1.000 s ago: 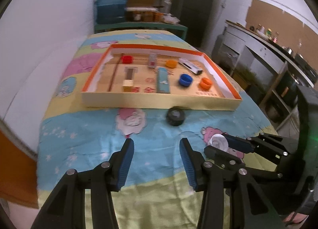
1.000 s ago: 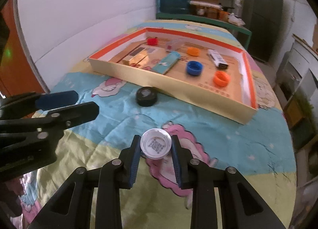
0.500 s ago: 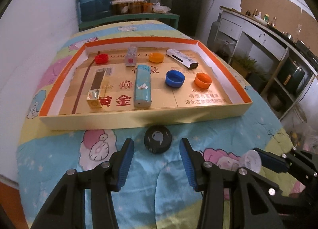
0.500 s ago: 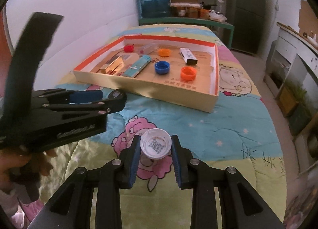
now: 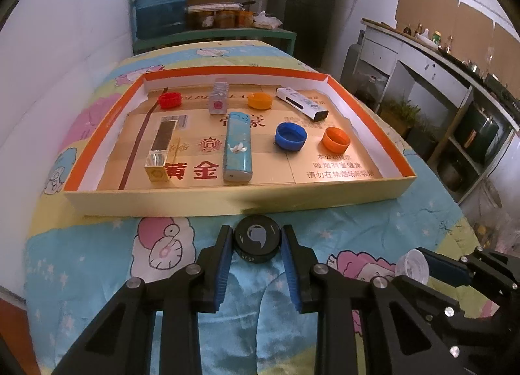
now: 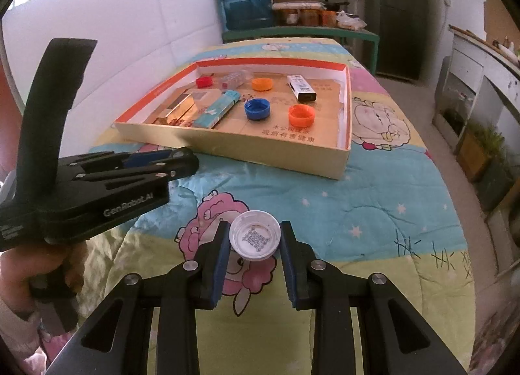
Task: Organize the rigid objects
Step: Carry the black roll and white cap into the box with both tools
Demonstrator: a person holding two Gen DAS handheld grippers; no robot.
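The left gripper (image 5: pixel 256 246) has advanced and its jaws have just closed on the black cap (image 5: pixel 257 238); the right gripper (image 6: pixel 254 243) grips the white cap (image 6: pixel 255 238). A shallow hold could let the black cap slip.

Left gripper (image 5: pixel 256 241) has just been closing, pads now snug on the black cap (image 5: pixel 257 238); right gripper (image 6: pixel 254 240) is pinching the white cap (image 6: pixel 255 234), both tilted down.

two close wrist views toward the tray (image 5: pixel 234 202) (shared)
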